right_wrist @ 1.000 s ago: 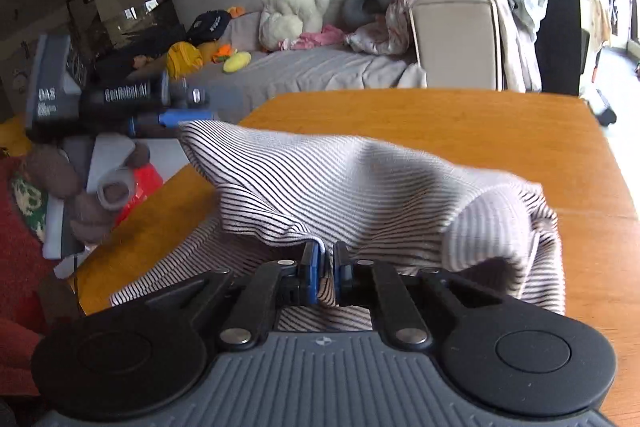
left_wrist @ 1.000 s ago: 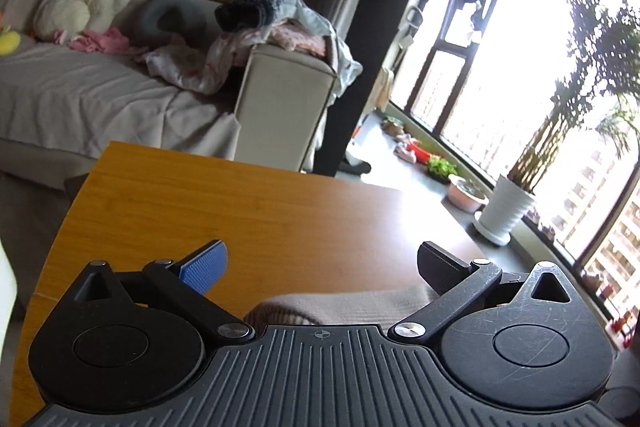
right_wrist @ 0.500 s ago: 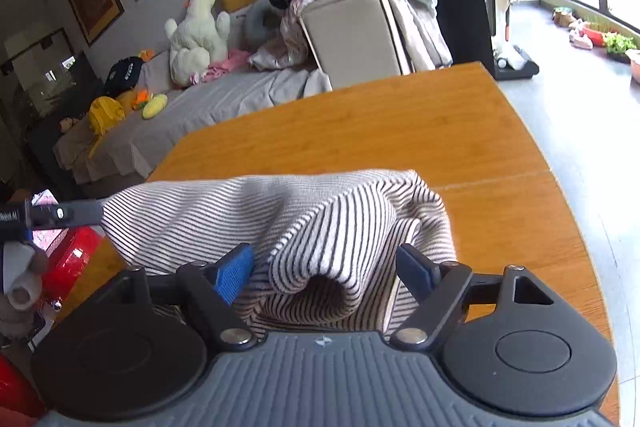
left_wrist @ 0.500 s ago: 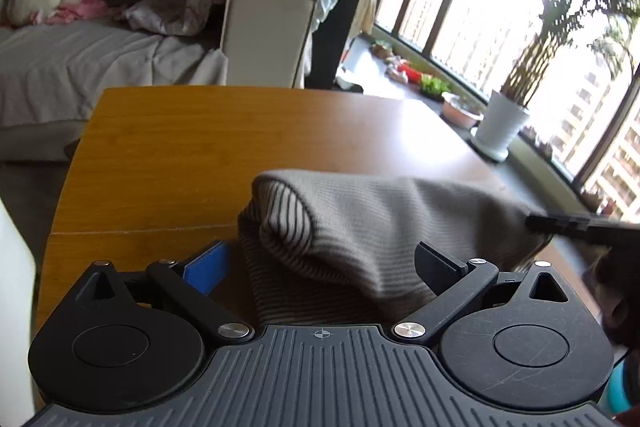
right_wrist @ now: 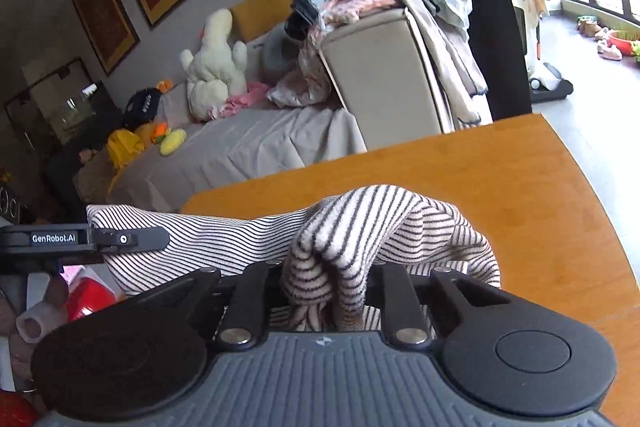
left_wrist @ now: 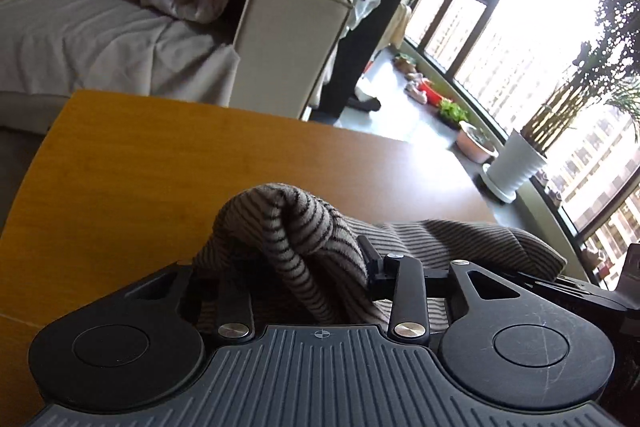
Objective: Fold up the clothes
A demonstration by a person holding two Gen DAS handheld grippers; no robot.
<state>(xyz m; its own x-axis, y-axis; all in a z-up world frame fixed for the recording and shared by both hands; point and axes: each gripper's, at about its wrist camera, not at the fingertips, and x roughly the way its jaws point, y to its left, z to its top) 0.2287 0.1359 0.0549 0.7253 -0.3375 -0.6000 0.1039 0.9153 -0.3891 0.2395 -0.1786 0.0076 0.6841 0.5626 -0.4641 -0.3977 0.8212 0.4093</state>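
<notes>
Half a second back both grippers were spread wide around the striped garment (right_wrist: 248,243); now the left gripper (left_wrist: 296,267) and right gripper (right_wrist: 328,279) are each pinched on a bunched fold of it, so it looks like a fresh two-point grab ready for the next fold or a lift. The cloth sits at the near edge of the wooden table (left_wrist: 160,163), humped up between each pair of fingers and stretched sideways from one gripper to the other.

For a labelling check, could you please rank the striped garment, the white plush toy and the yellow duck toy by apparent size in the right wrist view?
1. striped garment, though nearest the camera
2. white plush toy
3. yellow duck toy
</notes>
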